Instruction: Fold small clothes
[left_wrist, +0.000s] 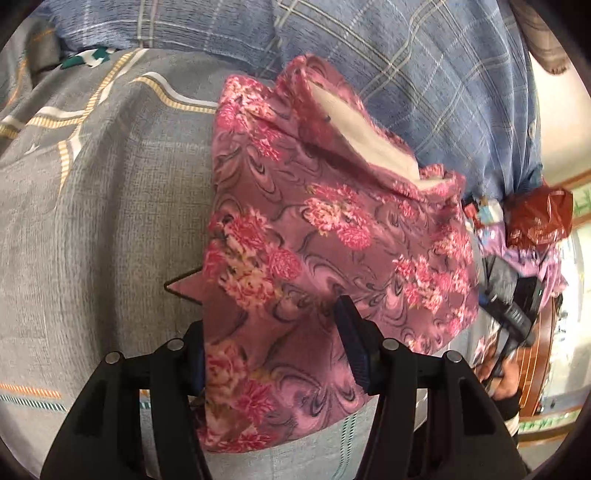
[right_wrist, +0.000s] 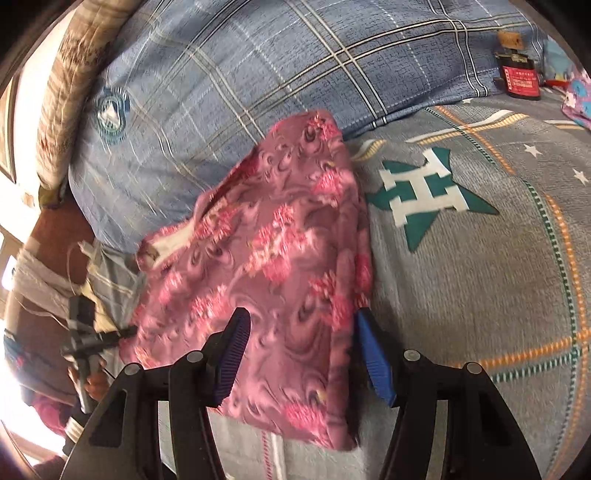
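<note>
Fabric, a pink floral garment (left_wrist: 317, 236), lies folded on the grey bedsheet (left_wrist: 103, 206), its far edge at twelve o'clock against the blue plaid pillow (right_wrist: 229, 74). Left gripper (left_wrist: 275, 350) and right gripper (right_wrist: 301, 354) each straddle its near edge, jaws half-open, not visibly pinching; likely poised to take corners for another fold.

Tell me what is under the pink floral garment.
The pink floral garment lies on the grey patterned bedsheet, its far edge against the blue plaid pillow. Whether anything else lies beneath cannot be seen, because the cloth covers it.
</note>
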